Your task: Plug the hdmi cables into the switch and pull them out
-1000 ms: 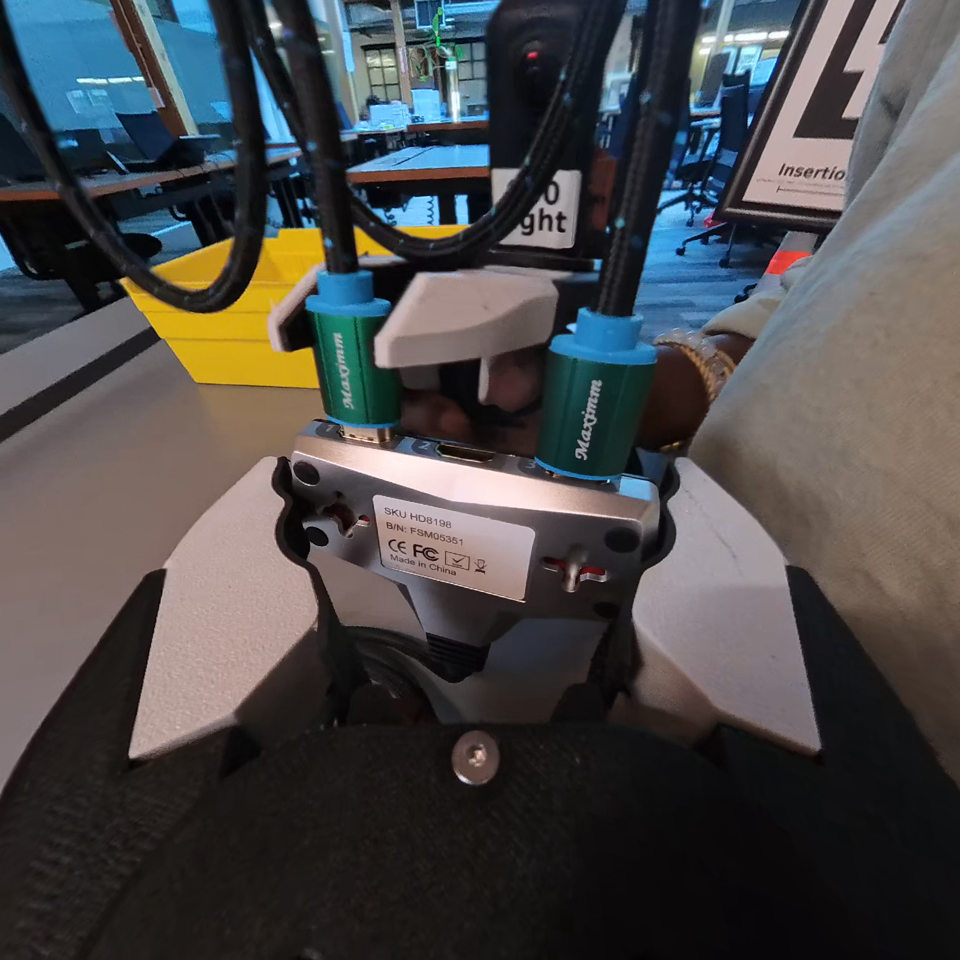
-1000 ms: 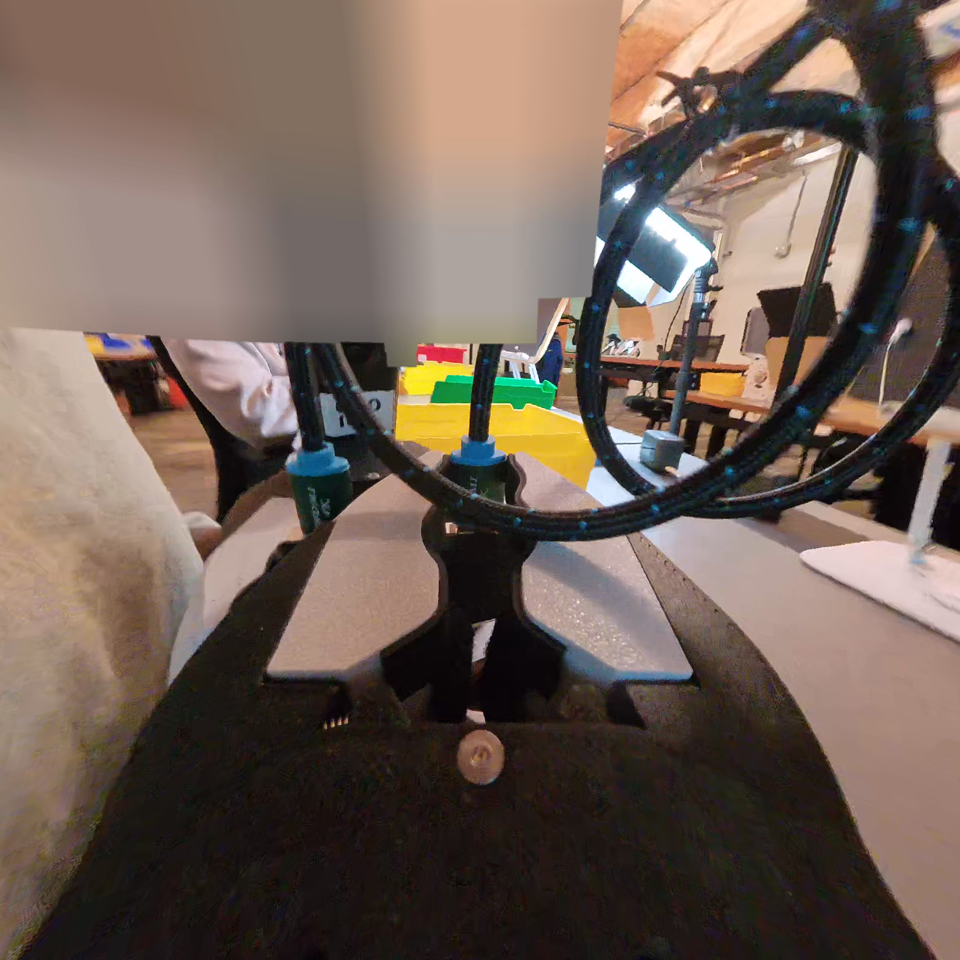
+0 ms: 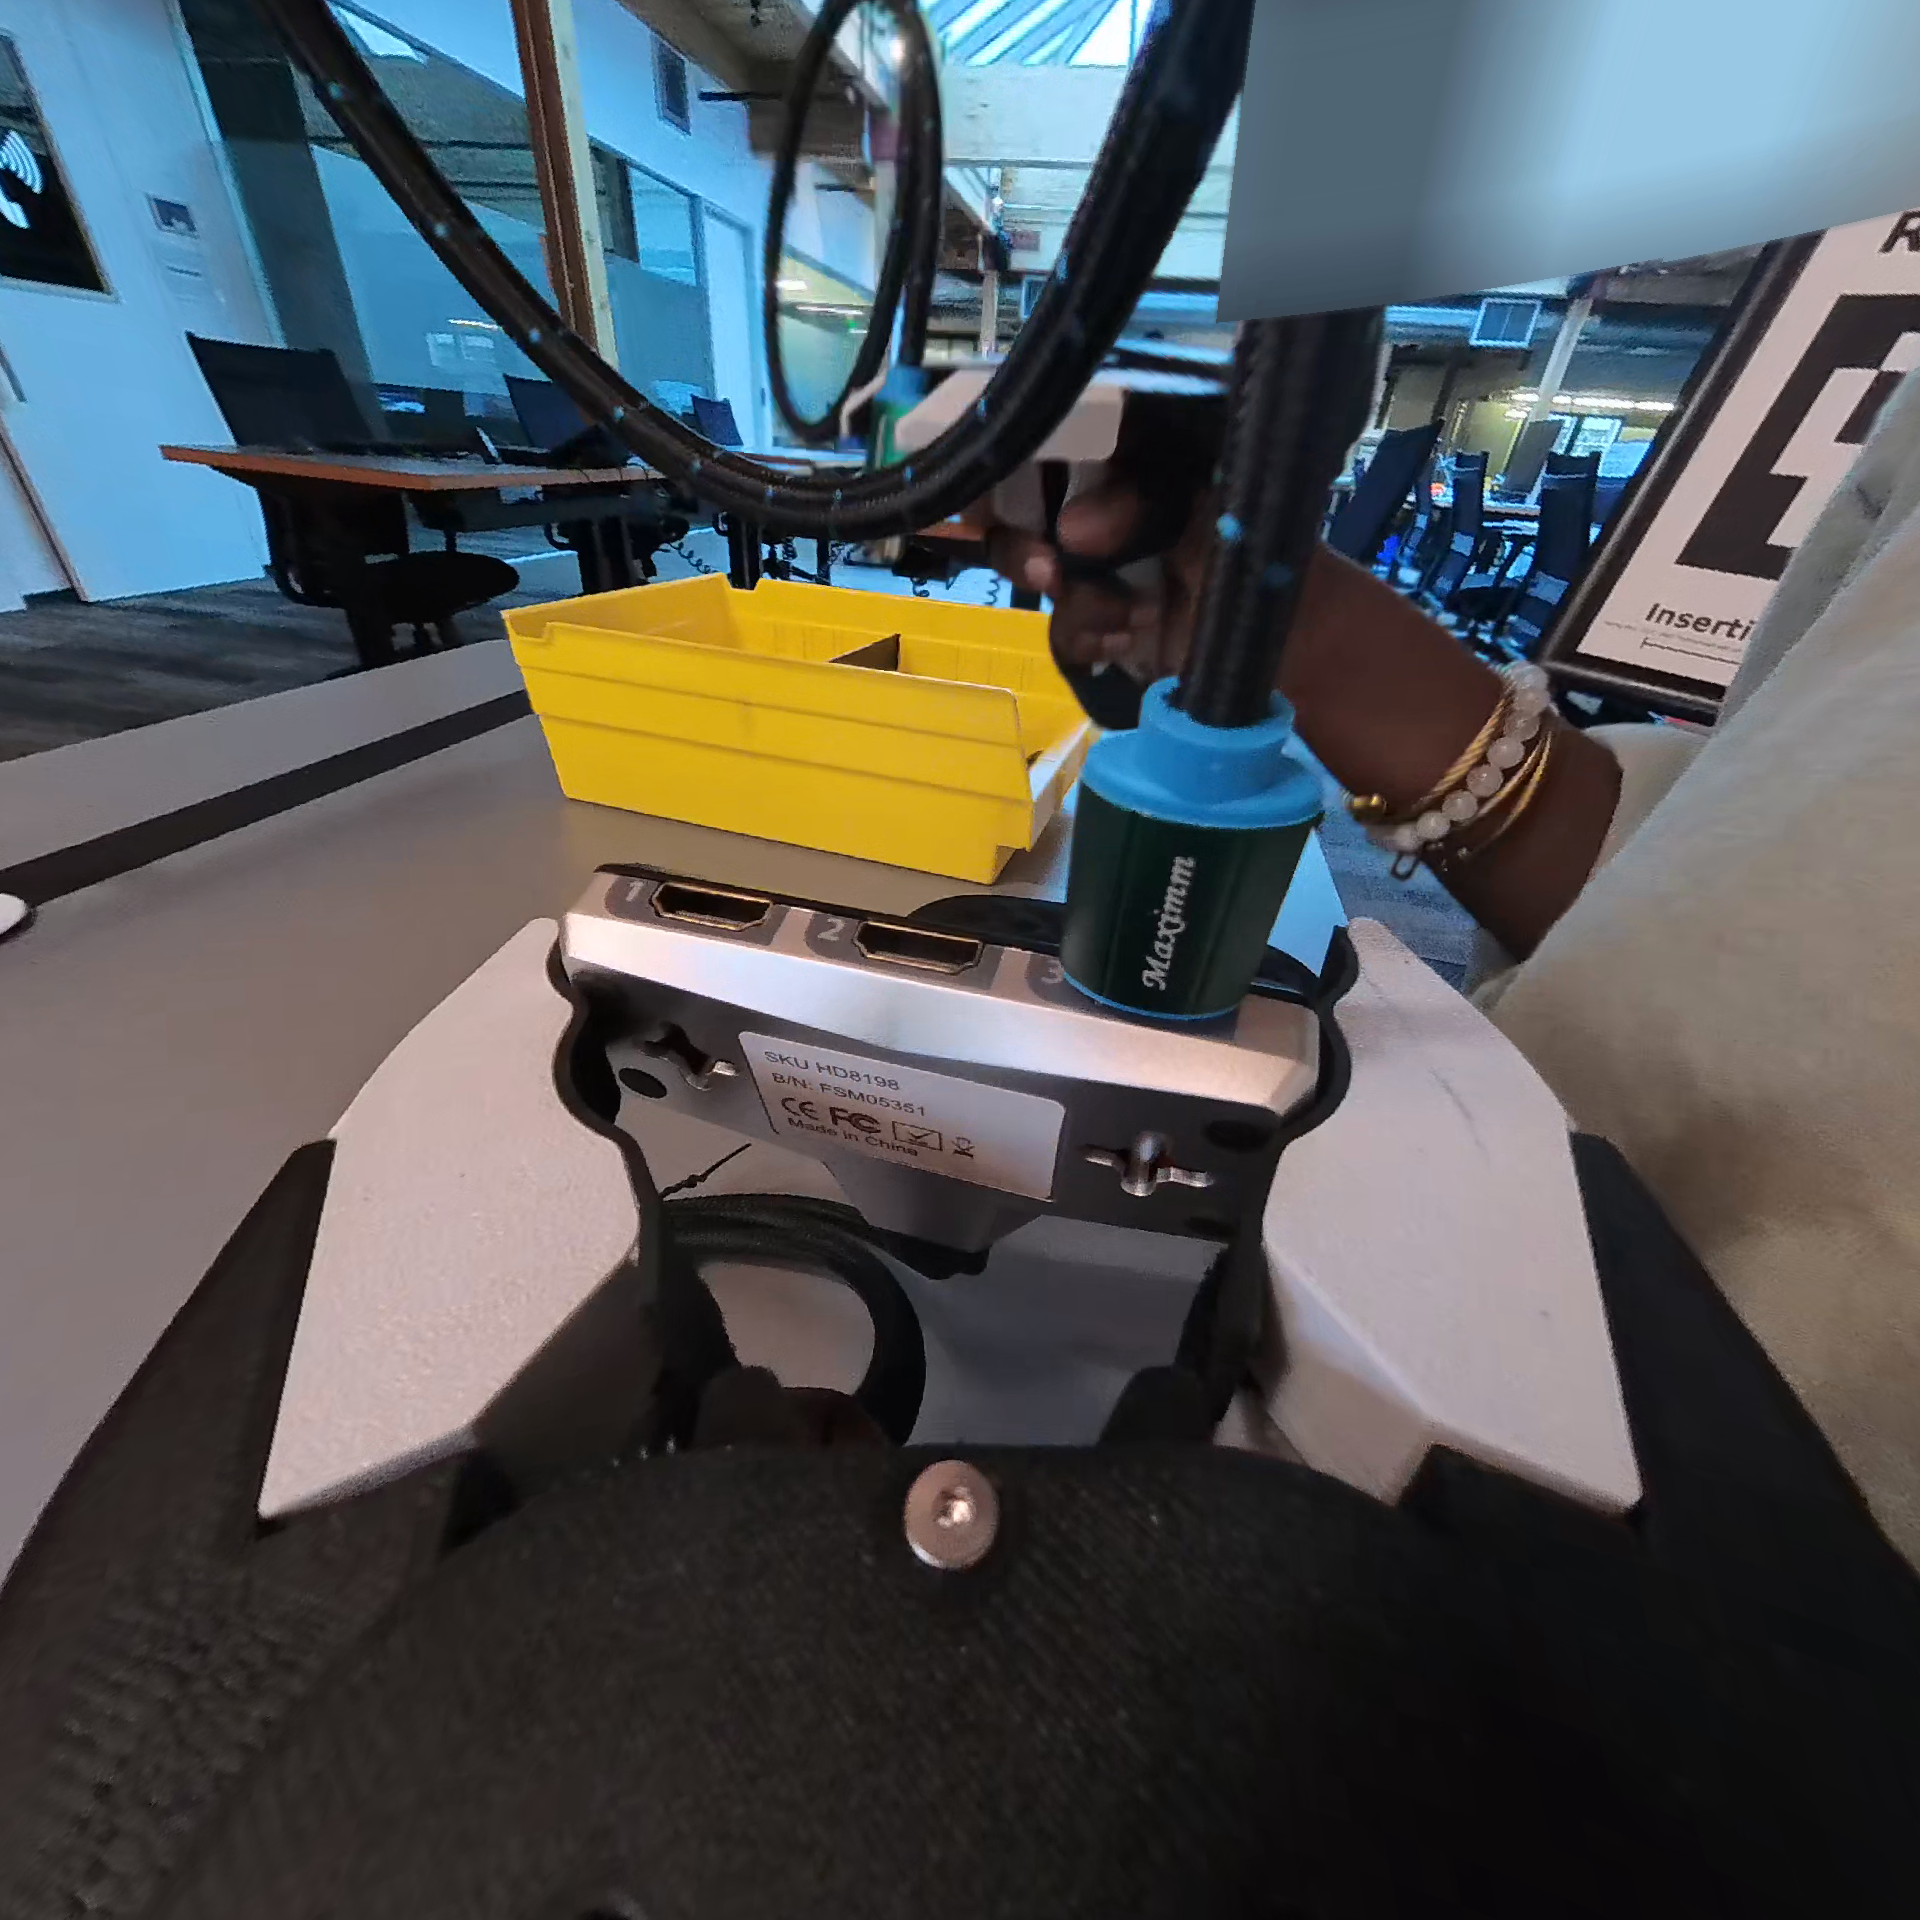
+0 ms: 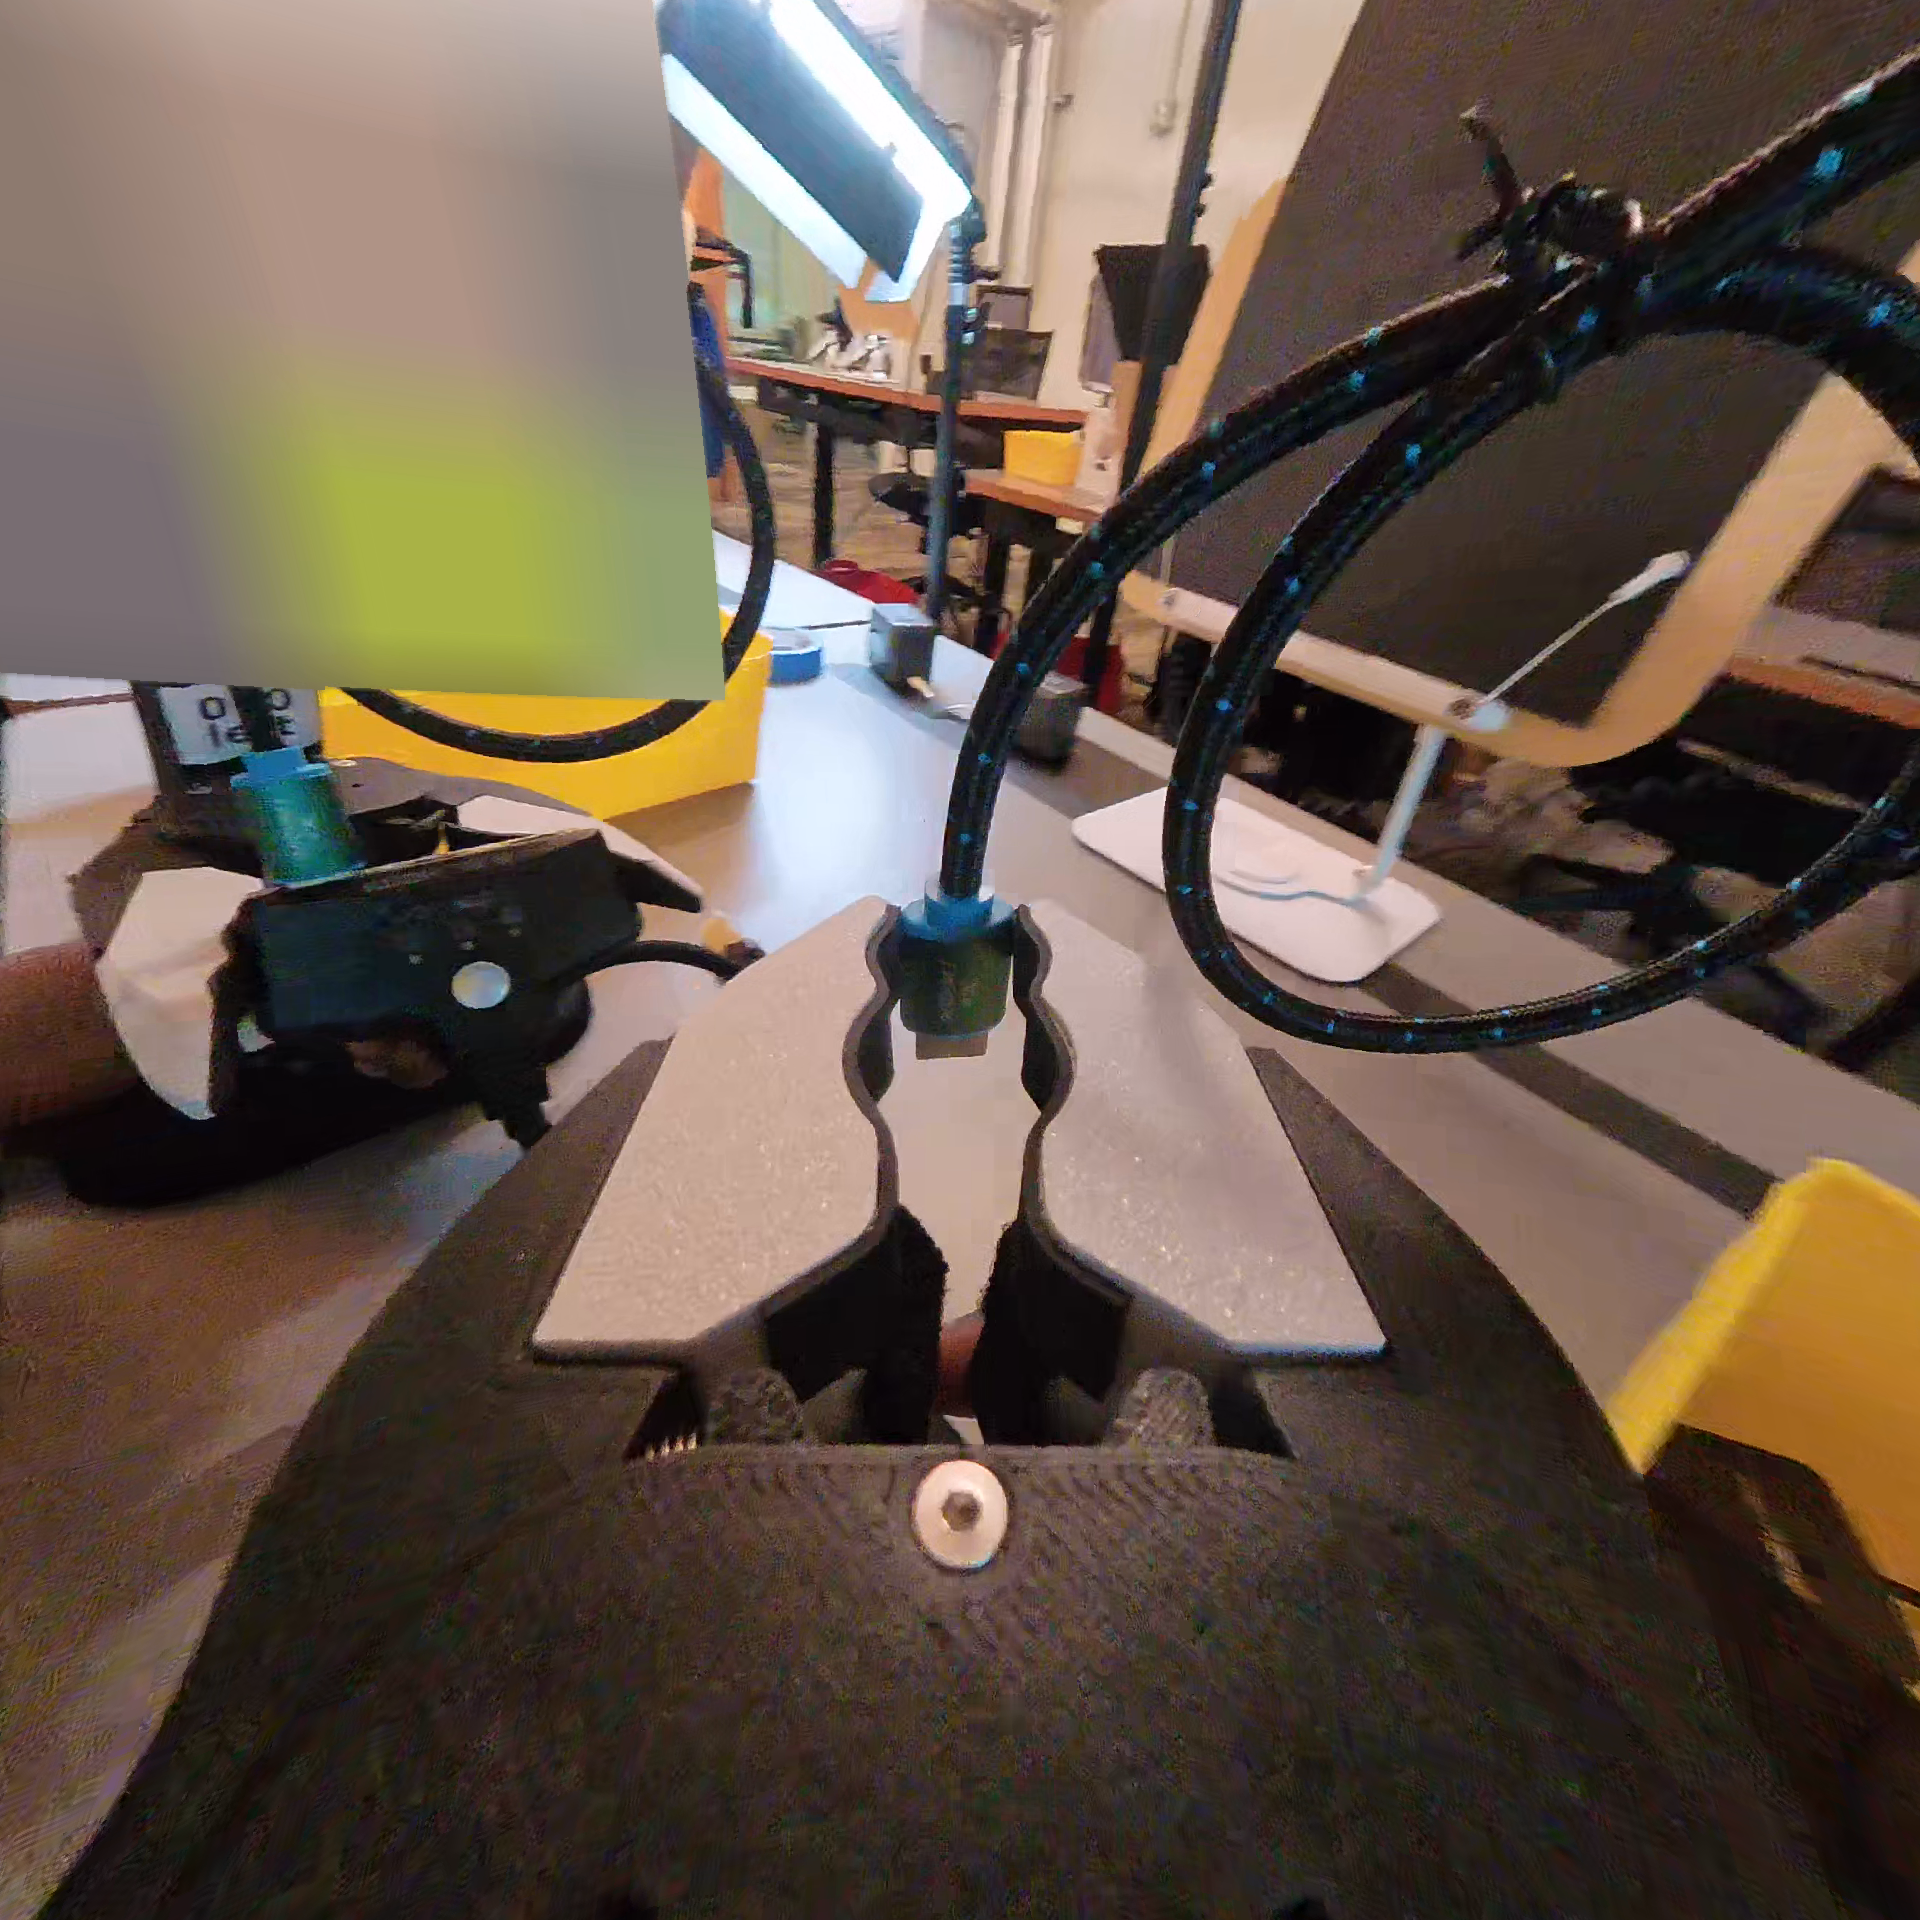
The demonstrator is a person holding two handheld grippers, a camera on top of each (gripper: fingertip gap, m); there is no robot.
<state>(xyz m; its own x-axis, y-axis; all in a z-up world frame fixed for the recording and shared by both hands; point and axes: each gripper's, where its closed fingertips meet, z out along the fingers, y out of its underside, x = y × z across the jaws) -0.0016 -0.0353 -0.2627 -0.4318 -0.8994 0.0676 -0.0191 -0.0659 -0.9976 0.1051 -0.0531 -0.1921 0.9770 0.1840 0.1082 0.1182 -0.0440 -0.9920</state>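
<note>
Left gripper has its fingers clamped on the silver HDMI switch, holding it by both ends with the port face up, low over the grey surface. On the switch, going left to right: first port empty, second port empty, third taken by a green-and-blue HDMI plug, seated upright with its braided cable rising off the top of the frame. Yellow bin sits just behind the switch. Right of the switch and well clear of it, right gripper has its fingers closed on the second HDMI plug, metal tip bare and pointing down, so that one is out. Its braided cable loops wide to the right of the plug and is tied to itself near the top. Risks, my read: that loop is stiff and could drag on the seated plug's cable, torquing the switch in the left grip. Pulling the last plug at an angle could bind it or lever the switch out of the fingers. Loop could also catch the white stand to its right.
</note>
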